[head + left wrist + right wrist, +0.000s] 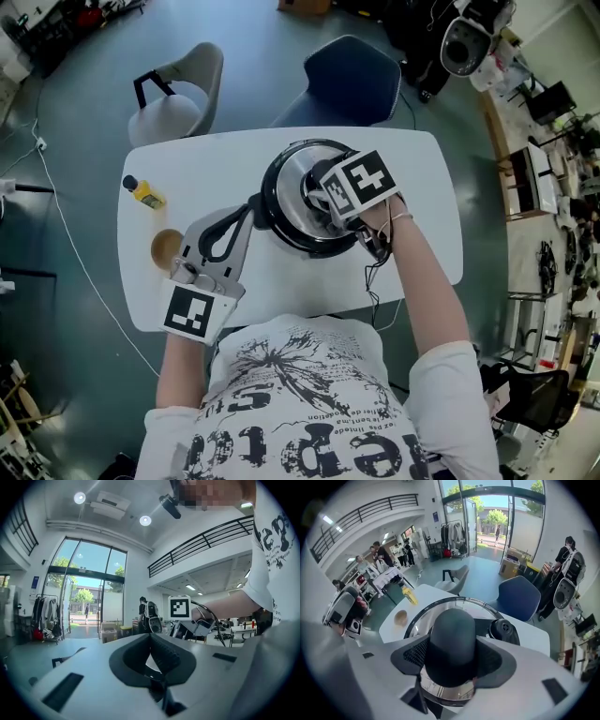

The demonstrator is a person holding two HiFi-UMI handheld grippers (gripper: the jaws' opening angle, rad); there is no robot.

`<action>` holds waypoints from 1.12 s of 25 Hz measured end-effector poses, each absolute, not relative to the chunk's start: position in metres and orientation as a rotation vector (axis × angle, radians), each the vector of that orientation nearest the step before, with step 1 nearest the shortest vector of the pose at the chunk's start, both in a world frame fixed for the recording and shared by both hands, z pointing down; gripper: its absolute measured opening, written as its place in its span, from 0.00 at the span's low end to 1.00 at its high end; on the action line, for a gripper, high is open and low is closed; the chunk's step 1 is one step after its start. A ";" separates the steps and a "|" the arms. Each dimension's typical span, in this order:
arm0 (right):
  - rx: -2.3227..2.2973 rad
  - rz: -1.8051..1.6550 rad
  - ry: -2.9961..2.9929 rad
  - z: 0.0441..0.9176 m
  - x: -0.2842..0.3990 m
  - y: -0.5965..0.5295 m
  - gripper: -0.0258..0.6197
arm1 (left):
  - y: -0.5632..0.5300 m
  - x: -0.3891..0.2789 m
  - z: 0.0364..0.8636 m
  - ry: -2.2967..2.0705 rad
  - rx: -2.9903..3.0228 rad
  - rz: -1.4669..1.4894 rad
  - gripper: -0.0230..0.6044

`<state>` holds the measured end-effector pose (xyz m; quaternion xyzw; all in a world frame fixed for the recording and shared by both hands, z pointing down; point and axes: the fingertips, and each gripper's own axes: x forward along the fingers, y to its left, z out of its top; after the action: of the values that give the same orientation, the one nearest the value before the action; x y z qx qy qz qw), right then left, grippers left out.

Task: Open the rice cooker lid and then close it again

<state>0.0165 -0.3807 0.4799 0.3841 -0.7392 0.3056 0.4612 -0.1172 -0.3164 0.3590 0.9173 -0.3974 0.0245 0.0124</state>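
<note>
The rice cooker stands mid-table, its silver lid down inside a black rim. My right gripper points steeply down over the lid, and its marker cube hides the fingertips in the head view. In the right gripper view the black lid knob fills the gap of the right gripper, with a ribbed pad pressed on each side; the lid shines around it. My left gripper lies level just left of the cooker, jaws together. In its own view the left gripper holds nothing.
The white table also carries a yellow bottle and a small brown bowl at its left end. A grey chair and a blue chair stand beyond the far edge. A black steam vent sits on the lid.
</note>
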 end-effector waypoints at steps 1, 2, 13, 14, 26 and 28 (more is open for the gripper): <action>0.952 0.755 -1.820 0.480 0.017 -0.381 0.52 | -0.317 -0.117 0.361 -1.242 2.853 0.077 0.06; 0.957 0.757 -1.822 0.481 0.016 -0.381 0.52 | -0.319 -0.117 0.362 -1.246 2.849 0.080 0.06; 0.964 0.778 -1.872 0.473 0.016 -0.378 0.50 | -0.320 -0.109 0.347 -1.283 2.887 0.070 0.06; 0.963 0.787 -1.890 0.470 0.017 -0.378 0.50 | -0.319 -0.108 0.346 -1.291 2.890 0.067 0.06; 0.958 0.750 -1.985 0.438 0.011 -0.396 0.49 | -0.317 -0.097 0.334 -1.334 2.906 0.068 0.06; 0.958 0.723 -1.997 0.434 0.010 -0.400 0.49 | -0.317 -0.097 0.333 -1.351 2.898 0.065 0.06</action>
<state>0.0100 -0.3995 0.4343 0.3776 -0.7875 0.2853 0.3948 -0.0966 -0.3166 0.3331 0.9058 -0.4223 0.0203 -0.0285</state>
